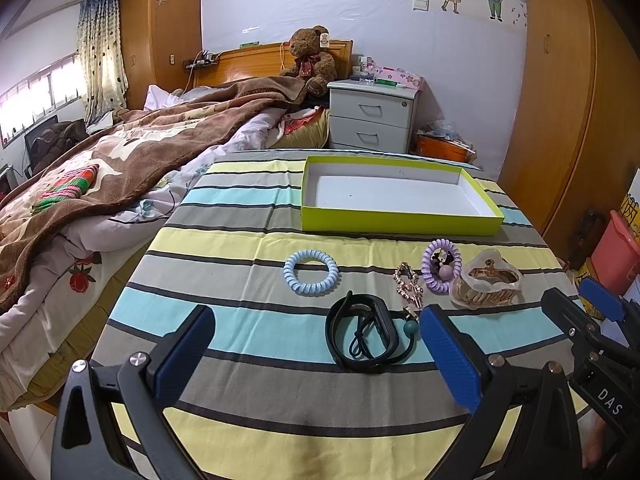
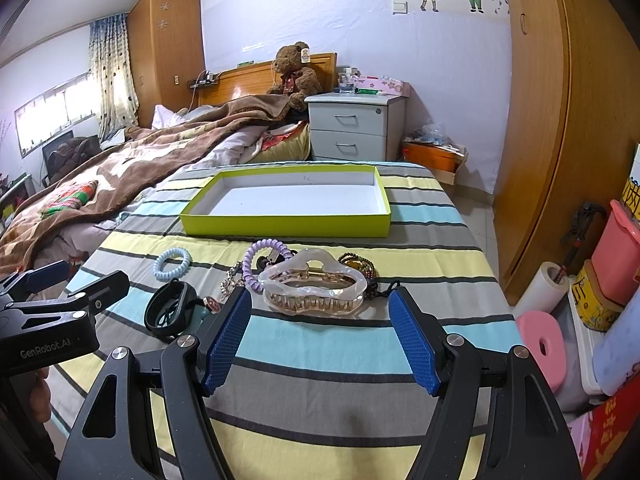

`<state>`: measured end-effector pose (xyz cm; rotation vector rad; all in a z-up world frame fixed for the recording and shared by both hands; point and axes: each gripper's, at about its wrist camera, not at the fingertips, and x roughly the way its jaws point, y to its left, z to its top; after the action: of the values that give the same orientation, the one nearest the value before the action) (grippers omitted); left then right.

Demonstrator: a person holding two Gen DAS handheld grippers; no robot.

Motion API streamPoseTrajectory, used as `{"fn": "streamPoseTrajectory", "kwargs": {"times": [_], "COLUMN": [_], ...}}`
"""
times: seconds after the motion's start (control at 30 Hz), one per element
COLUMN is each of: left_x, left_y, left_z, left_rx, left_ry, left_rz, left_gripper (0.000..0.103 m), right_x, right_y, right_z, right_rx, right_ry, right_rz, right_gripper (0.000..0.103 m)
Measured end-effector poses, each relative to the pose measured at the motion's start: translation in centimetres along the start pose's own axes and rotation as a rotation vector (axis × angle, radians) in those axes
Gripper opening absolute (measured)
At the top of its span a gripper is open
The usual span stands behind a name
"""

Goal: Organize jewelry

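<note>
An empty lime-green box (image 1: 400,224) (image 2: 288,224) lies at the far side of the striped table. In front of it lie a blue coil hair tie (image 1: 311,271) (image 2: 173,263), a purple coil hair tie (image 1: 440,266) (image 2: 250,264), a gold hair clip (image 1: 410,284), a clear claw clip (image 1: 486,282) (image 2: 314,286), a black band (image 1: 362,336) (image 2: 170,312) and a beaded bracelet (image 2: 360,266). My left gripper (image 1: 316,328) is open, just short of the black band. My right gripper (image 2: 320,308) is open, just short of the claw clip.
The striped cloth (image 1: 248,248) covers the table. A bed with a brown blanket (image 1: 100,168) lies to the left. A white nightstand (image 1: 372,116) stands behind. A wooden wardrobe (image 2: 560,120) and a pink bin (image 2: 618,252) are to the right.
</note>
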<state>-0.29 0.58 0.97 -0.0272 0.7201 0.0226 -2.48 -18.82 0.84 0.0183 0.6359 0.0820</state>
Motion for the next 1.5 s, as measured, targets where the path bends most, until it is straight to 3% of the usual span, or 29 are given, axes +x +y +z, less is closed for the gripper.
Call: {"fn": "streamPoseTrajectory", "kwargs": {"times": [0.53,0.8,1.1,1.3,1.5], "left_x": [-0.1,0.2,1.5,2.3,3.0], "left_y": [0.3,1.1,2.3,3.0,3.3], "left_z": [-0.1,0.0,-0.1,-0.4,-0.9], "left_rx": [-0.001,-0.015,-0.028,-0.039,-0.027], "left_ry": [-0.002,0.006,0.050,0.095,0.135], "left_rz": [0.000,-0.037,-0.094,-0.144,-0.197], "left_gripper": [0.103,0.103,0.103,0.103,0.103], "right_x": [0.1,0.0,2.1,3.8,5.3], "right_y": [0.0,-0.2,-0.4,-1.1,0.1], "right_z": [-0.1,-0.2,0.4,1.1,1.4], "right_rx": [-0.002,-0.019,-0.143,-0.188,-0.399], "right_ry": [0.001,-0.004,0.036,0.082,0.133], "right_rz": [0.000,0.012,0.123,0.242,0.292], "right_gripper": [0.071,0.071,0.071,0.071,0.071]}}
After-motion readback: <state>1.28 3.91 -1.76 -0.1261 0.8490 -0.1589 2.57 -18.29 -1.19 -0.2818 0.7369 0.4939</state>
